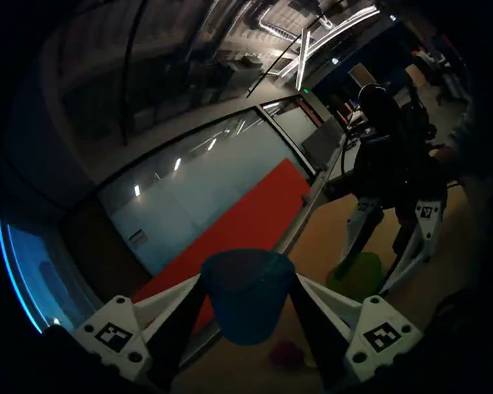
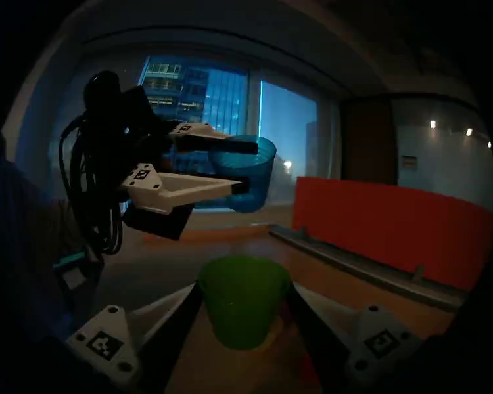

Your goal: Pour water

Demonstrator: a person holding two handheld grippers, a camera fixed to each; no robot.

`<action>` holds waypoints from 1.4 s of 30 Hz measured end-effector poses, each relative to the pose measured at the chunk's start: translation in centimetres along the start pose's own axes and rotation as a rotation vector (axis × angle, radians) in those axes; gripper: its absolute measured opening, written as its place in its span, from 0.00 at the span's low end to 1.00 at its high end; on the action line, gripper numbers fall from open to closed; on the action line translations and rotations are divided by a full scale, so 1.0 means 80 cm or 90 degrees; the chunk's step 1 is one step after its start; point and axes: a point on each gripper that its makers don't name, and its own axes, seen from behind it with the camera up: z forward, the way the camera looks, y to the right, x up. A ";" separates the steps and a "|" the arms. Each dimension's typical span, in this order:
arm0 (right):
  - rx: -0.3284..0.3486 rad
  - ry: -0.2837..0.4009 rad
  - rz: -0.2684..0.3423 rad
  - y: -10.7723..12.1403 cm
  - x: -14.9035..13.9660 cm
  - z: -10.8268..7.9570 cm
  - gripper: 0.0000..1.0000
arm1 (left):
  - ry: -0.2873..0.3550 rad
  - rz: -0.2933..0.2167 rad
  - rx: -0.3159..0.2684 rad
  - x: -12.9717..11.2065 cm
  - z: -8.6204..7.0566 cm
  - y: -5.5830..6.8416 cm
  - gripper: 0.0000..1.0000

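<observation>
Left hand-held gripper (image 1: 246,292) pinching a blue cup (image 1: 248,308) between both fingers — raised well above the tabletop (image 1: 315,246). Right hand-held gripper (image 2: 243,305) pinching a green cup (image 2: 242,318) — lower, close to the tabletop. Square patterned markers (image 1: 113,336) on the fingers; wall label (image 1: 139,238) too small to read.

Dim room, red panel (image 2: 404,223), blue-lit window (image 2: 282,141).

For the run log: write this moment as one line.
left claw: shut on blue cup, aloft | right claw: shut on green cup
</observation>
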 end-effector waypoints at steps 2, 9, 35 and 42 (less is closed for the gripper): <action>0.003 0.000 0.000 -0.002 0.000 0.001 0.92 | -0.001 0.014 0.002 0.003 0.000 0.000 0.86; 0.015 -0.002 -0.003 -0.009 0.000 0.005 0.92 | -0.002 0.050 0.008 0.009 0.000 -0.001 0.86; 0.030 -0.005 -0.004 -0.018 -0.003 0.017 0.91 | 0.026 0.181 0.027 0.037 0.006 -0.002 0.86; 0.030 -0.005 -0.005 -0.017 -0.002 0.015 0.91 | 0.025 0.202 0.031 0.038 0.008 -0.004 0.86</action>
